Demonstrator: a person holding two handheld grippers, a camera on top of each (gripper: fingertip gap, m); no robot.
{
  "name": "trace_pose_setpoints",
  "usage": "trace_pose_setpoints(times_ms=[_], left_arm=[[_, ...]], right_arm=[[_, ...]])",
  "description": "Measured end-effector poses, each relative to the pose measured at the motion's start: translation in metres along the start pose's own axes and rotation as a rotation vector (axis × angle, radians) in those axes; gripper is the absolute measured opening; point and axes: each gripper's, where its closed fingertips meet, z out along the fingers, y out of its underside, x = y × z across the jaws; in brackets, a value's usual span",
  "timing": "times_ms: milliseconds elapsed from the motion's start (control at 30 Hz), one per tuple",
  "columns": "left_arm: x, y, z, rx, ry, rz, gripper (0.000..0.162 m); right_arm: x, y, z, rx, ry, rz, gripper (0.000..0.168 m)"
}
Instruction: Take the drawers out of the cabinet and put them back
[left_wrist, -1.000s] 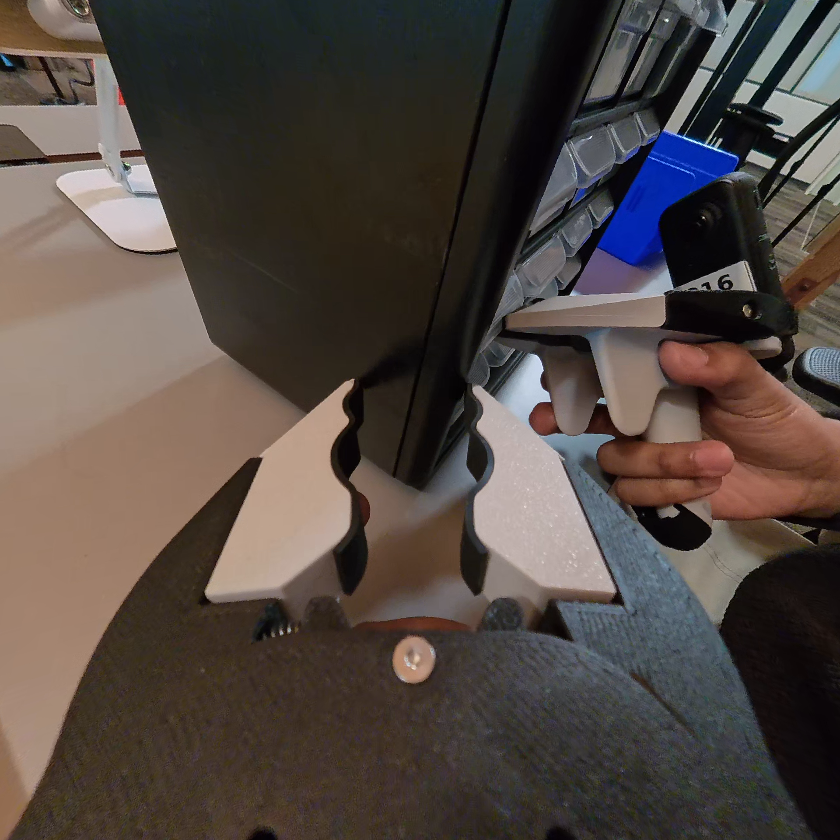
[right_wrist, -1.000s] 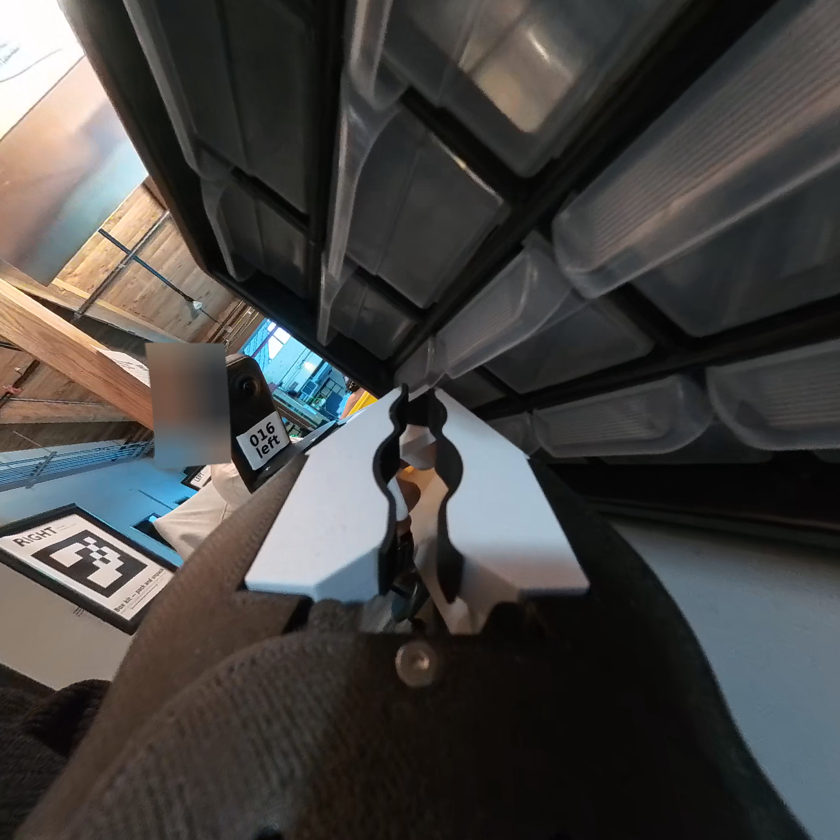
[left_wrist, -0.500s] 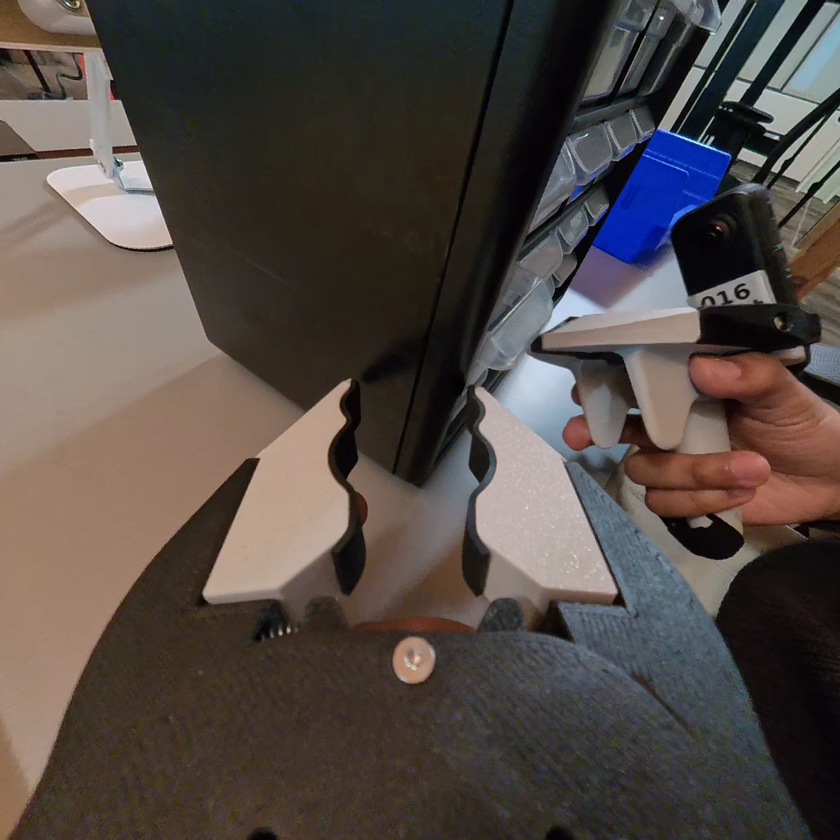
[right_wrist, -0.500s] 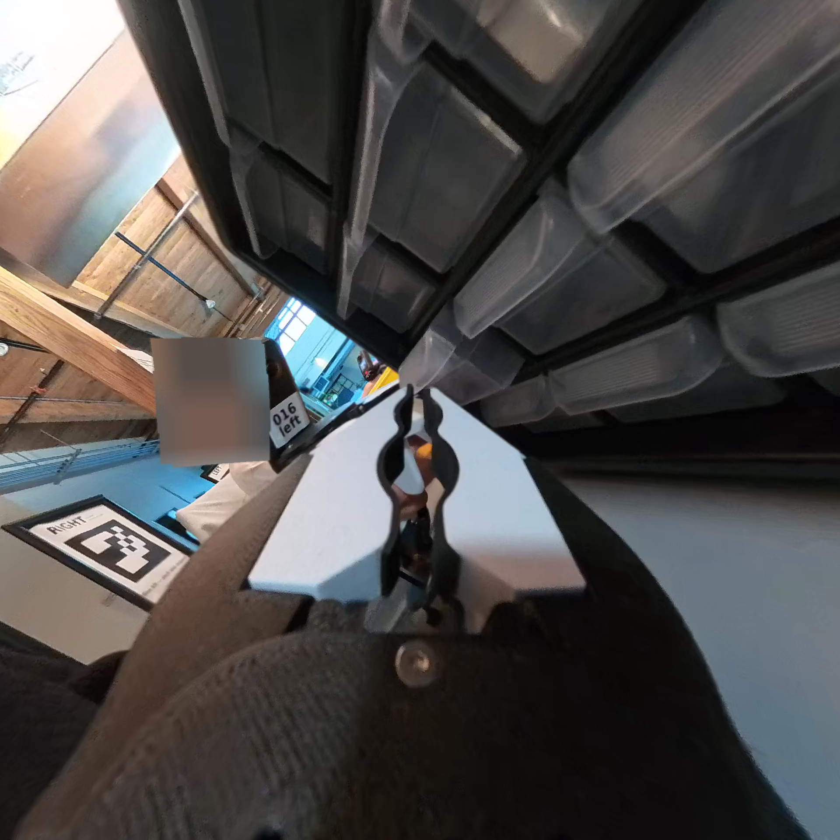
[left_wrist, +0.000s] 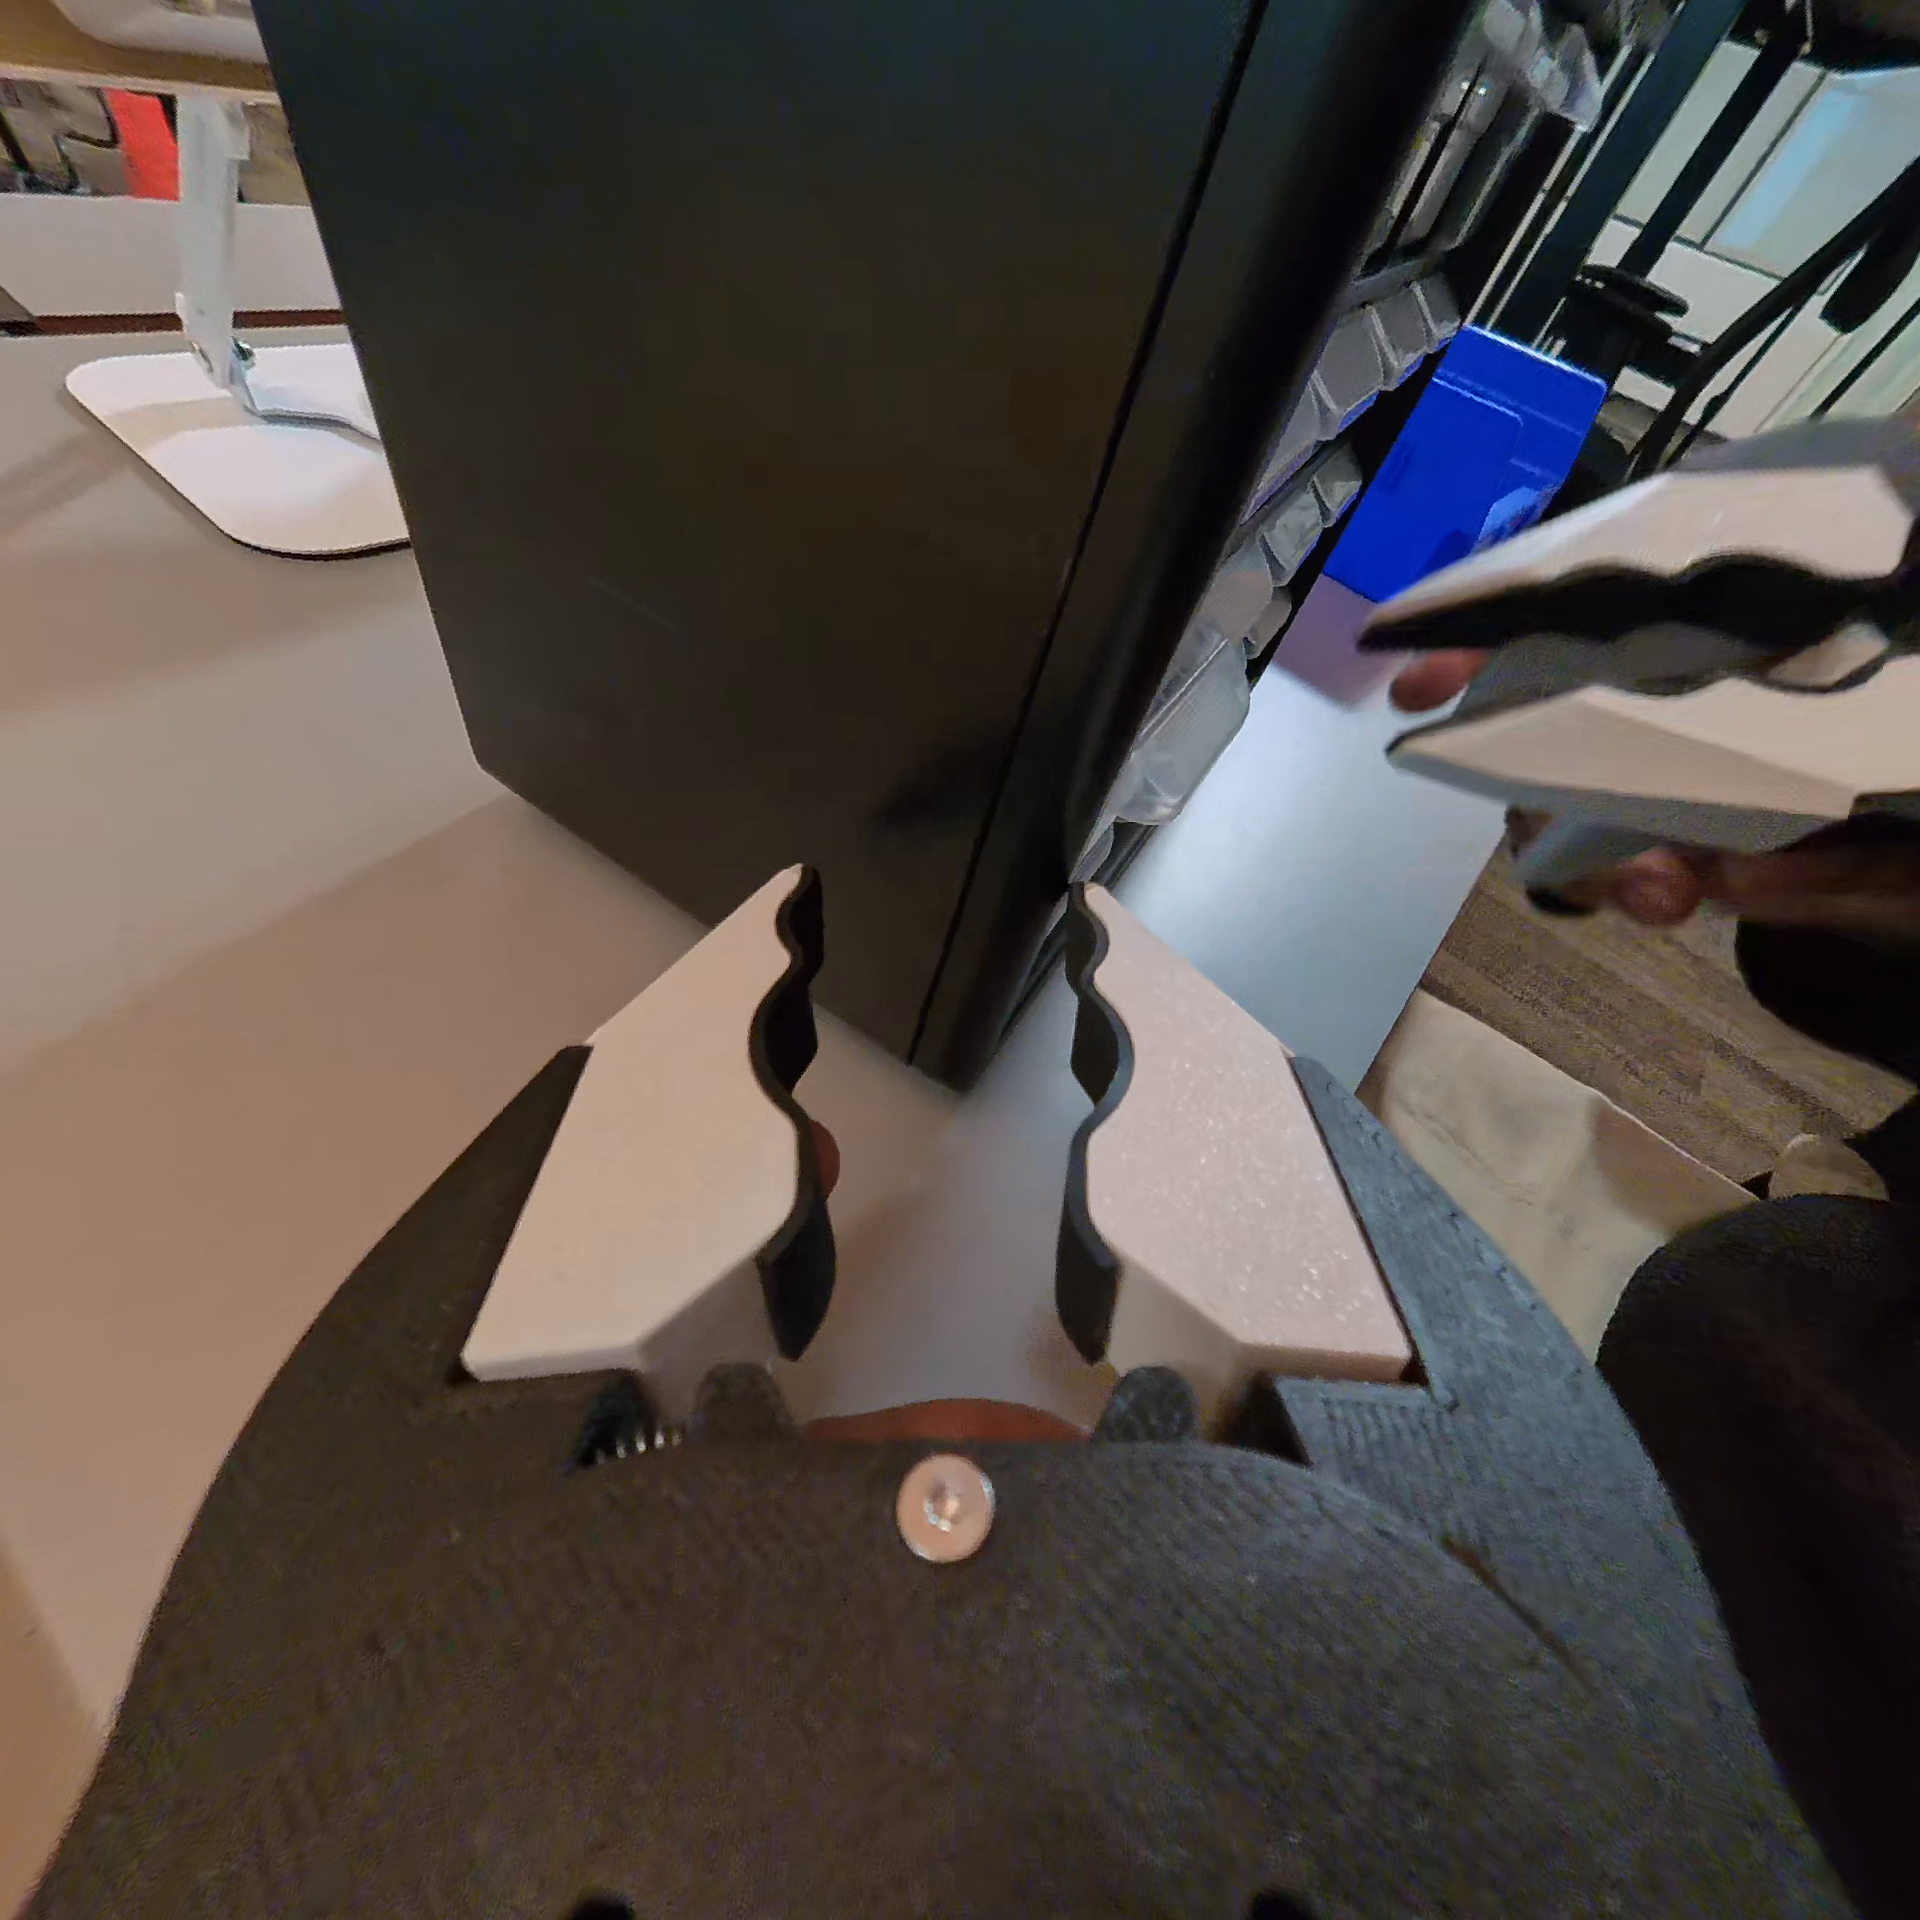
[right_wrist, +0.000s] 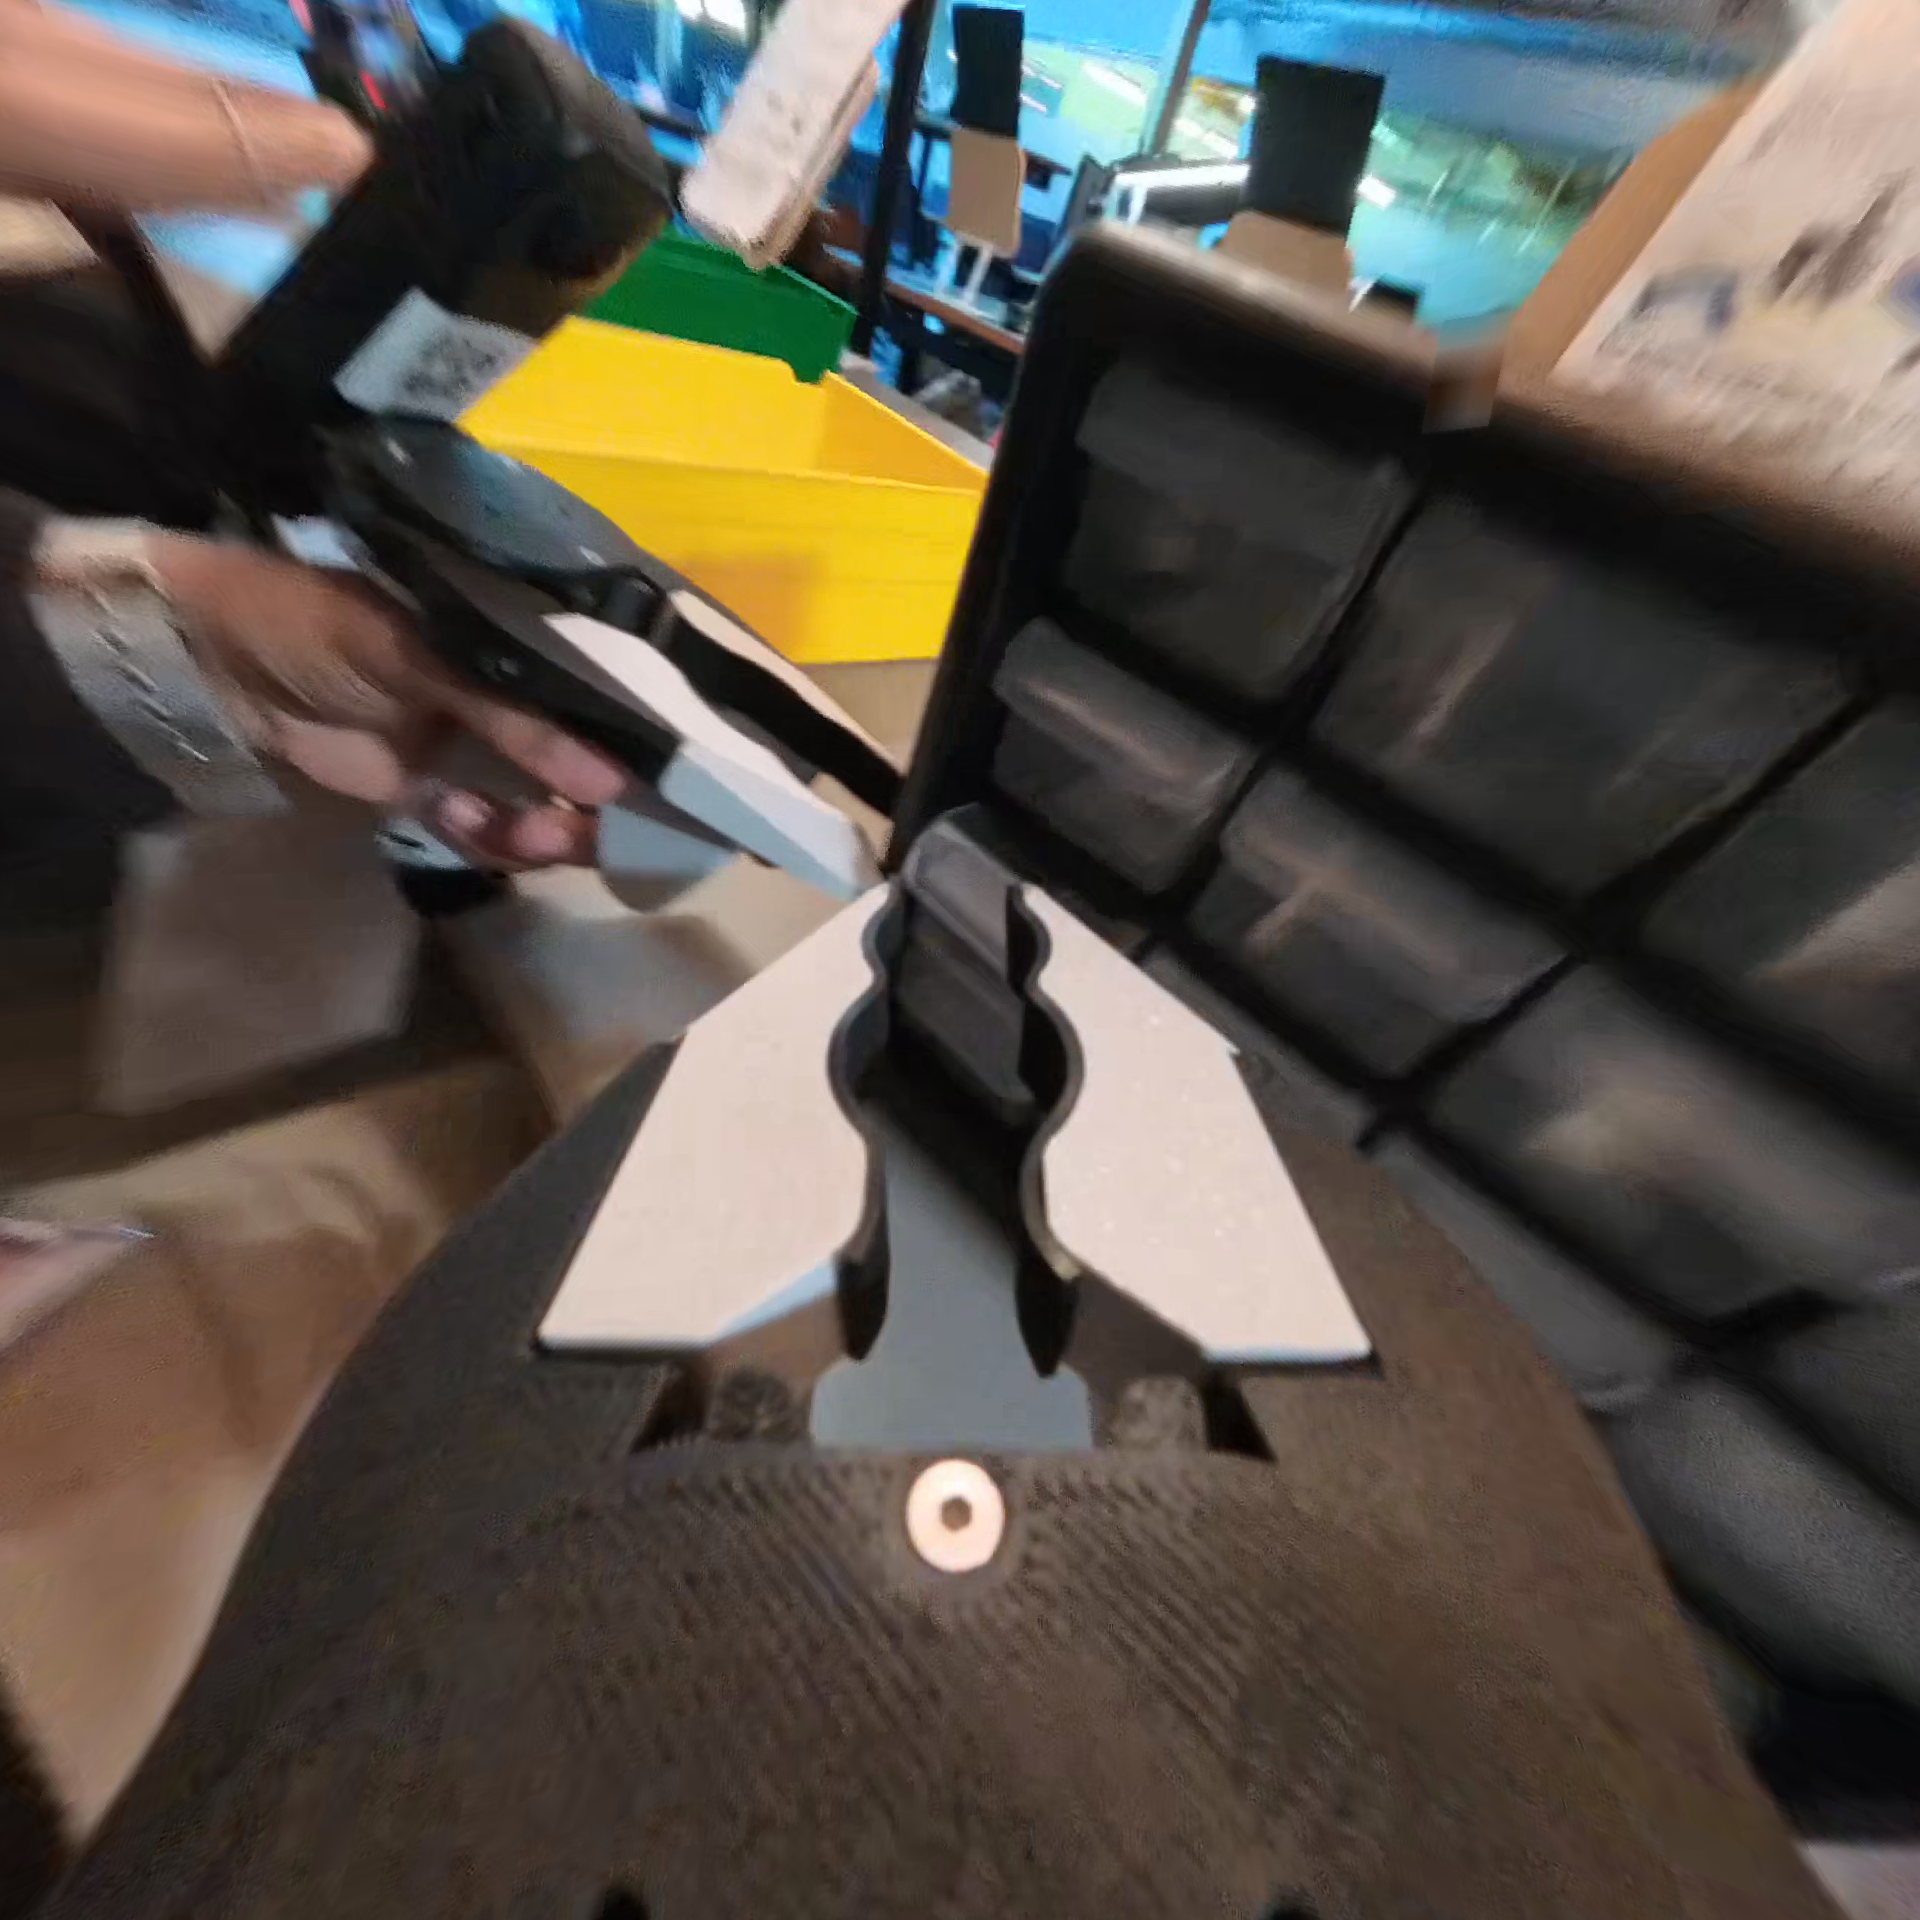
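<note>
The black cabinet (left_wrist: 727, 468) stands on the table; its side panel fills the left wrist view, with clear drawers (left_wrist: 1257, 582) along the front edge. My left gripper (left_wrist: 940, 891) is open and empty, its fingers on either side of the cabinet's near bottom corner. In the blurred right wrist view the cabinet (right_wrist: 1039, 499) shows its front with several clear drawers (right_wrist: 1507, 707). My right gripper (right_wrist: 954, 902) is open and empty, pointing at the lower left drawers. It also shows in the left wrist view (left_wrist: 1387, 691), off the cabinet's front. The left gripper (right_wrist: 873, 842) reaches the cabinet's left edge.
A blue bin (left_wrist: 1455, 488) stands beyond the cabinet. A white monitor stand base (left_wrist: 239, 457) sits on the beige table (left_wrist: 208, 935) at the left. A yellow bin (right_wrist: 727, 499) and a green bin (right_wrist: 727, 301) stand behind the cabinet's left side.
My right gripper has pulled back from right under the drawer fronts, swung round to face them, and its jaws have gone from almost shut to open. The left gripper has barely moved.
</note>
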Motion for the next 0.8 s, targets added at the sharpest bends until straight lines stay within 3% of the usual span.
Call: trace_pose_setpoints(times_ms=[100, 200, 267, 400, 800], left_arm=[[0.002, -0.005, -0.002, 0.025, 0.020, -0.012, 0.043], [0.003, -0.011, -0.005, 0.058, 0.041, -0.048, 0.043], [0.002, -0.013, -0.007, 0.072, 0.042, -0.061, 0.044], [0.002, -0.014, -0.008, 0.078, 0.034, -0.054, 0.044], [0.002, -0.014, -0.009, 0.083, 0.041, -0.064, 0.044]], right_arm=[[0.002, -0.003, 0.000, -0.109, -0.011, -0.258, 0.024], [0.003, 0.016, 0.005, -0.309, -0.058, -0.494, 0.037], [0.007, 0.015, 0.011, -0.338, -0.067, -0.566, 0.037], [-0.008, 0.021, 0.020, -0.423, -0.227, -0.523, 0.038], [-0.008, 0.021, 0.013, -0.480, -0.321, -0.476, 0.022]])
